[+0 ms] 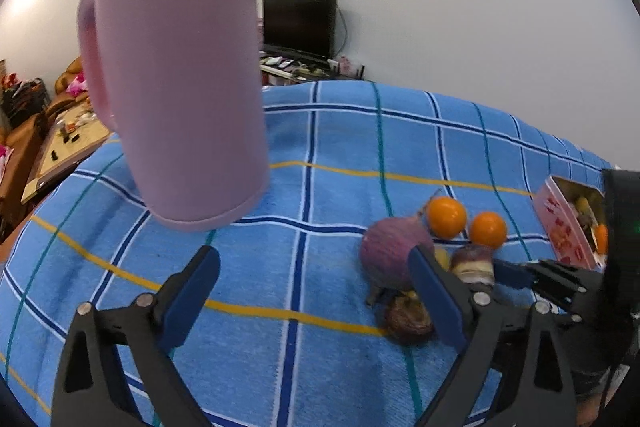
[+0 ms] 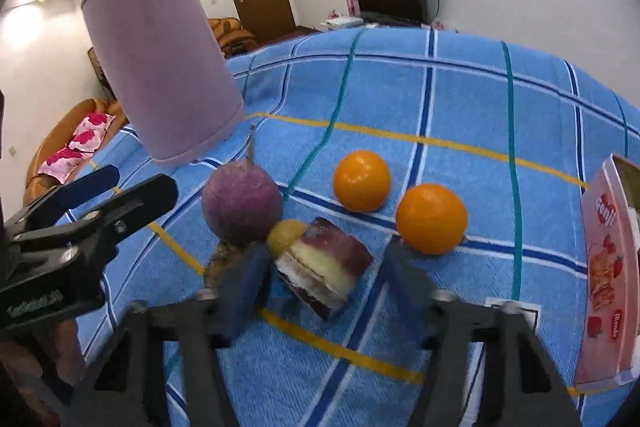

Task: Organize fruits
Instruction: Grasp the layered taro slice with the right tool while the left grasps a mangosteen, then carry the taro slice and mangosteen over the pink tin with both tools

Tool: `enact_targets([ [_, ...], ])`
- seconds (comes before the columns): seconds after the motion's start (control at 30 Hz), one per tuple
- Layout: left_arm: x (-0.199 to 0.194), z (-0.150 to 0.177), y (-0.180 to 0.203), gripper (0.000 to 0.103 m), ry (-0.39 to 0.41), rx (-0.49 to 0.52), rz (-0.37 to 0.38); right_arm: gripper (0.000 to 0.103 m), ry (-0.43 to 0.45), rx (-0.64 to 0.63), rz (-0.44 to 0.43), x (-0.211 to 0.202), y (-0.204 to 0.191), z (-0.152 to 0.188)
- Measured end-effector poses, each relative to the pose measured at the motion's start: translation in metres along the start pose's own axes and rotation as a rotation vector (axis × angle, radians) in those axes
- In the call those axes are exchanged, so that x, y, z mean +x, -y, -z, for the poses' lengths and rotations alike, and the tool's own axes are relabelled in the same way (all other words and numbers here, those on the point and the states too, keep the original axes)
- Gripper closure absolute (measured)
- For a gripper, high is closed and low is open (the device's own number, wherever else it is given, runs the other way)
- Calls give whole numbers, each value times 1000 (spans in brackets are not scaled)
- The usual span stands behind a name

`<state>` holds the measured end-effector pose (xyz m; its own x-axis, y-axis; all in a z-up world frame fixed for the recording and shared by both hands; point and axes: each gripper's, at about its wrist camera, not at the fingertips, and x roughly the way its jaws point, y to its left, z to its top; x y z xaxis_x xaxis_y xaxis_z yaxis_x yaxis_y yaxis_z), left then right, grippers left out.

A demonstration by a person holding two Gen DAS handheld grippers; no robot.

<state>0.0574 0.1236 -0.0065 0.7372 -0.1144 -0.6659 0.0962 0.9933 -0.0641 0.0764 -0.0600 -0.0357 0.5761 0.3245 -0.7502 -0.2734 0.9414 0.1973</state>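
Observation:
On the blue checked cloth [image 2: 460, 99] lie a round purple fruit [image 2: 240, 203], two oranges [image 2: 362, 181] [image 2: 431, 218], a small yellow fruit [image 2: 284, 235] and a layered purple-and-cream block [image 2: 324, 267]. My right gripper [image 2: 326, 285] straddles the block; its blurred fingers stand a little off each side, so it is open. The left gripper [image 1: 316, 291] hovers wide open over bare cloth, left of the purple fruit [image 1: 394, 251], with nothing between its fingers. A brown fruit [image 1: 408, 319] lies partly hidden behind its right finger.
A tall pink kettle [image 1: 180, 87] stands at the left back of the cloth. A pink carton [image 2: 608, 267] stands at the right edge, with fruit inside in the left wrist view. Beyond the table are a TV, sofas and a door.

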Motion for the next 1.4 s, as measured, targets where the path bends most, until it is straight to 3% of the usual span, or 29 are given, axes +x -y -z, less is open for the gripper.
enact_targets([
  [0.17,2,1,0,7,-21,0,64,54,-4,-4,-22,-4,3,5],
  [0.3,3,3,3,12,-73,-9,248,55,15,27,-25,-17,13,15],
  [0.37,5,5,8,13,-90,8,284,55,39,29,-6,-27,18,20],
  [0.57,18,17,46,28,-141,149,252,55,98,64,28,-57,37,33],
  [0.77,36,25,55,36,-191,184,124,54,115,62,25,-60,37,35],
  [0.83,34,24,50,41,-185,162,146,54,115,55,26,-59,36,35],
  [0.9,32,23,49,55,-178,153,162,54,116,57,23,-58,35,35],
  [1.0,30,23,46,55,-174,145,184,54,122,56,35,-58,36,35],
  [1.1,22,22,43,56,-136,127,218,54,153,53,65,-63,38,35],
  [1.27,-19,13,42,60,101,101,298,54,229,71,89,-77,48,32],
  [1.4,-23,11,48,60,156,105,253,54,272,82,108,-83,55,28],
])
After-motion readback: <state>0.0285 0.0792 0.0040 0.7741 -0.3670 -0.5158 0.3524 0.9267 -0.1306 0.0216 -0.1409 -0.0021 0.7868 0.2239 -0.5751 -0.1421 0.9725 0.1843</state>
